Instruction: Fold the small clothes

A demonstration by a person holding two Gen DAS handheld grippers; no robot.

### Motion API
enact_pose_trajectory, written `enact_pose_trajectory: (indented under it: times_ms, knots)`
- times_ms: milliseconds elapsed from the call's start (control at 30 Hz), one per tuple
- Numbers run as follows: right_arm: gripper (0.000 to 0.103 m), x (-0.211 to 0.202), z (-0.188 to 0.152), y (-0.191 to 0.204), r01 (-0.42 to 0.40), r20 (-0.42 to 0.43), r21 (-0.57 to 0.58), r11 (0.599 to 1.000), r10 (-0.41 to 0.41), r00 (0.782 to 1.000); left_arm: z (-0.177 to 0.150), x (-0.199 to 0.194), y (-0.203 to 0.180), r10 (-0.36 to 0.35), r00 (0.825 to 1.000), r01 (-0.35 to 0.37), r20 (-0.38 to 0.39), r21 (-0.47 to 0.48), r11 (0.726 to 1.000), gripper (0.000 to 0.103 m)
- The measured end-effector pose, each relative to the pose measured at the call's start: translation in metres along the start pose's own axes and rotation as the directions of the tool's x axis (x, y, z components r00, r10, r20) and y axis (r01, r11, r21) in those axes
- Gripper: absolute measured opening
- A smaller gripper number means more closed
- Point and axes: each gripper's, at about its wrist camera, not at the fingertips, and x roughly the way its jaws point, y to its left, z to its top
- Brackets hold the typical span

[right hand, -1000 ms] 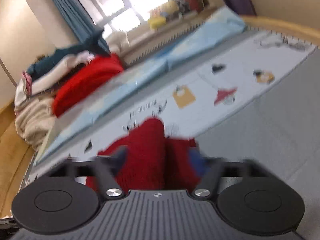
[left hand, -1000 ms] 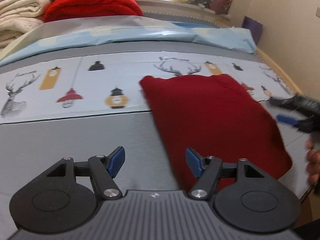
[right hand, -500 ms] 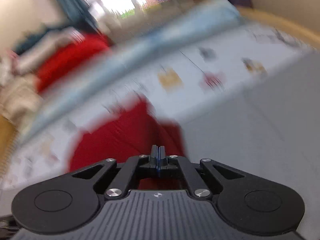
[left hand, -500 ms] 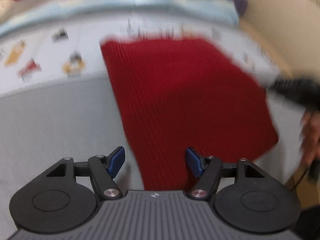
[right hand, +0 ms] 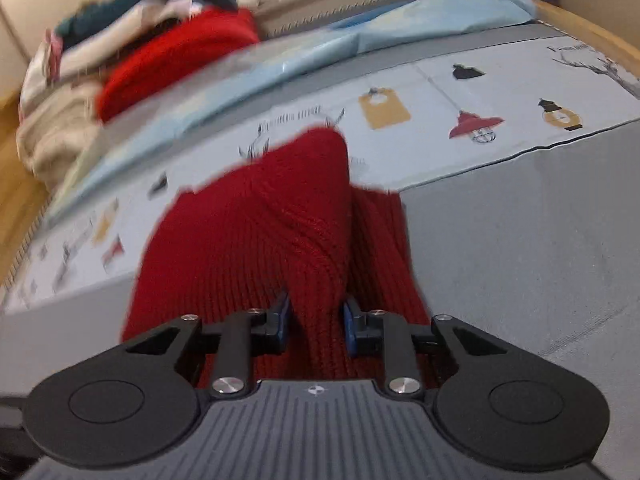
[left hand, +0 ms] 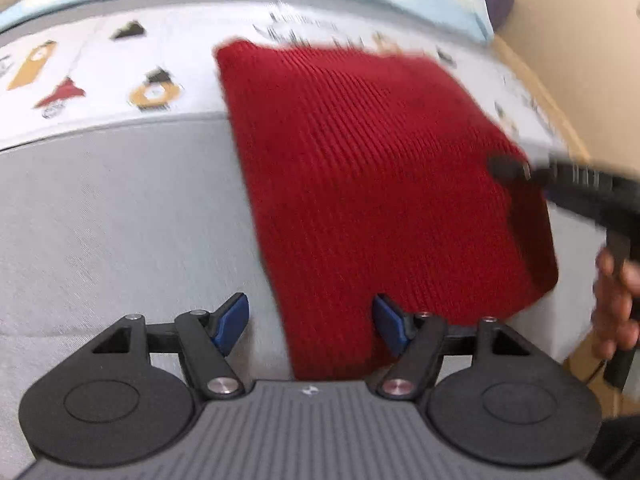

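Note:
A dark red knit garment [left hand: 372, 184] lies folded flat on the grey and printed bed cover [left hand: 120, 208]. My left gripper [left hand: 310, 324] is open and hovers over the garment's near left edge, which runs between its blue pads. My right gripper [right hand: 316, 316] is shut on a raised fold of the red garment [right hand: 280, 220], bunched between its blue pads. The right gripper also shows in the left wrist view [left hand: 568, 184], at the garment's right edge, held by a hand [left hand: 616, 300].
A stack of folded clothes with a bright red knit [right hand: 176, 60] sits at the far left of the bed. A light blue sheet [right hand: 360, 36] lies along the back. A wooden bed frame [left hand: 536, 88] and wall bound the right side.
My right gripper, fully closed half a second ago, now clamps a fold of the red garment. My left gripper has moved closer over the garment's near edge and stays open.

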Motion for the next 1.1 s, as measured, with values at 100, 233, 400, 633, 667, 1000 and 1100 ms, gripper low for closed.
enact_pose_trajectory:
  times_ms: [100, 233, 400, 633, 667, 1000, 1100]
  knots:
    - [0.023, -0.003, -0.002, -0.001, 0.073, -0.013, -0.012, 0.997, -0.073, 0.997, 0.006, -0.012, 0.013, 0.029, 0.997, -0.024, 0.066, -0.077, 0.997, 0.078]
    - [0.026, 0.007, -0.004, -0.006, 0.082, -0.054, 0.018, 0.996, -0.081, 0.995, 0.017, -0.018, 0.03, 0.026, 0.994, -0.009, 0.109, -0.158, 0.987, 0.078]
    - [0.032, -0.004, 0.009, -0.017, -0.004, 0.073, 0.161, 0.987, -0.008, 0.997, 0.044, -0.01, 0.044, -0.013, 0.991, 0.04, 0.135, -0.203, 0.978, 0.078]
    - [0.054, 0.02, 0.012, -0.05, 0.027, 0.014, 0.289, 0.957, -0.032, 0.999, 0.072, 0.044, 0.081, -0.216, 0.972, 0.234, 0.091, -0.41, 0.881, 0.082]
    - [0.058, 0.024, 0.012, -0.055, 0.035, 0.008, 0.308, 0.951, -0.04, 0.999, 0.071, 0.052, 0.082, -0.23, 0.97, 0.241, 0.077, -0.419, 0.875, 0.083]
    - [0.061, 0.055, -0.005, -0.084, 0.024, -0.116, 0.453, 0.891, 0.032, 0.993, 0.078, 0.103, 0.082, -0.338, 0.937, 0.334, 0.088, -0.511, 0.792, 0.091]
    - [0.059, 0.06, -0.007, -0.085, 0.015, -0.117, 0.467, 0.884, 0.045, 0.992, 0.08, 0.107, 0.08, -0.347, 0.934, 0.34, 0.084, -0.505, 0.793, 0.091]
